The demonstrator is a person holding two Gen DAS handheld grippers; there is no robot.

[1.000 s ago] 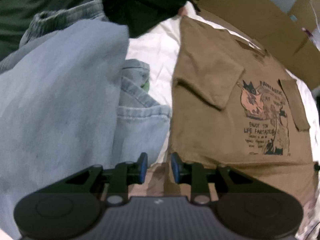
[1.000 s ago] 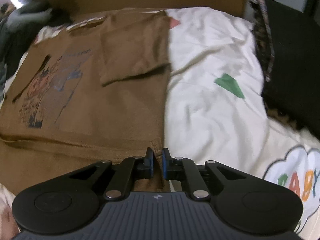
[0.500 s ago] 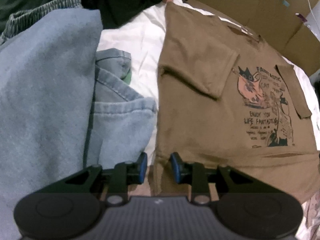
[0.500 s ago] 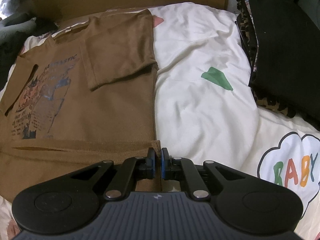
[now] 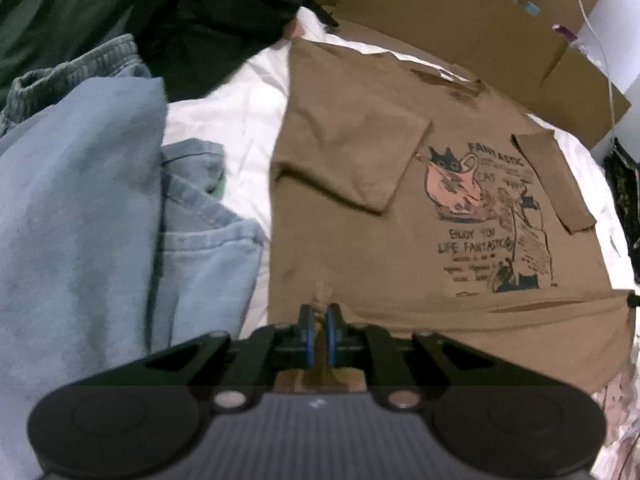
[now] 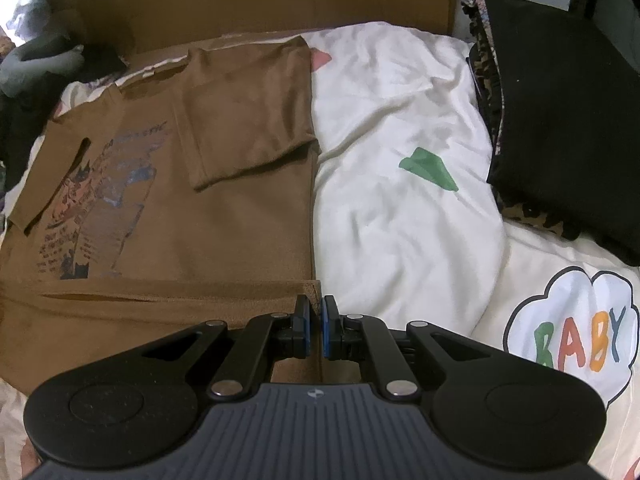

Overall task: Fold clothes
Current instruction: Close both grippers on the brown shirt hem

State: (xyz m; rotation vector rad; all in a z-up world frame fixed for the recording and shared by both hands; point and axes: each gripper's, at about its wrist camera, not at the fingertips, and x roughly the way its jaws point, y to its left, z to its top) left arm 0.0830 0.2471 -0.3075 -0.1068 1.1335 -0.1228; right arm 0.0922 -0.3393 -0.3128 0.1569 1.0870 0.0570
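We logged one brown printed cotton T-shirt (image 5: 360,200), flat on the white bed sheet (image 6: 400,200), sleeves folded inward. Left tongs (image 5: 319,316) and right tongs (image 6: 316,312) each clamped its turned-up hem at opposite corners.

A home bedroom — white bedsheet (image 6: 400,220) printed "BABY", heaped clothes (image 5: 80,220), cardboard (image 5: 440,12) behind.

Brown T-shirt (image 5: 348,240), chest print: "FANTASTIC" above, "ENJOY YOUR LIFE FANTASTIC" below; smaller lines illegible. White bedsheet (image 6: 400,216), cloud motif: "BABY" in coloured letters.
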